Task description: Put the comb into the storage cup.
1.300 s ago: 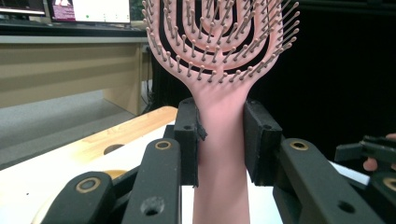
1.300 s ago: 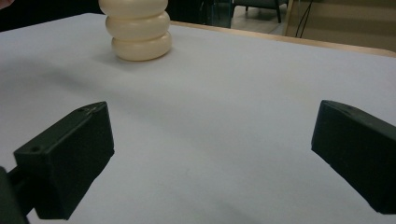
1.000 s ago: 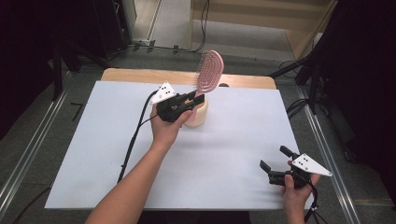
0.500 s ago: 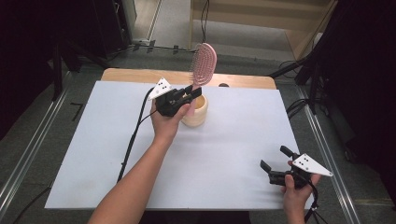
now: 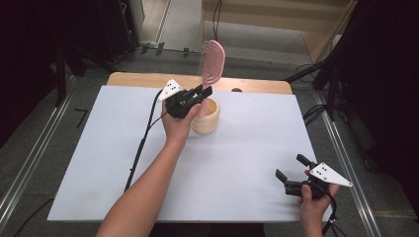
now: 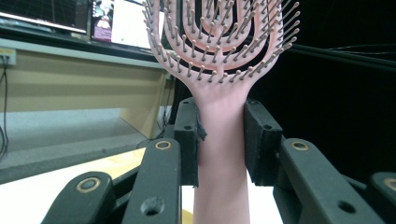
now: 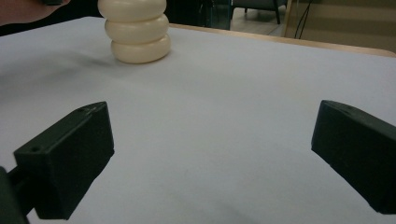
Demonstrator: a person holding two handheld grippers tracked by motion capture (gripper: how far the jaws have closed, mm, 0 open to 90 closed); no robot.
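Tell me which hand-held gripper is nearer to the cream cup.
Left. The left hand-held gripper holds the pink hairbrush upright just above the cream cup; the right hand-held gripper hovers far away near the table's front right corner.

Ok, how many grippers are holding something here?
1. The left gripper is shut on the pink hairbrush at its handle, above the cream holder. The right gripper, near the table's right front corner, has its jaws apart with nothing between them.

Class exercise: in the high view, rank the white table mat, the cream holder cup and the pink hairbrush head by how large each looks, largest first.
1. White table mat, by far the largest.
2 and 3. Cream holder cup and pink hairbrush head look much alike; the brush is raised nearer the camera, so I leave them unranked.
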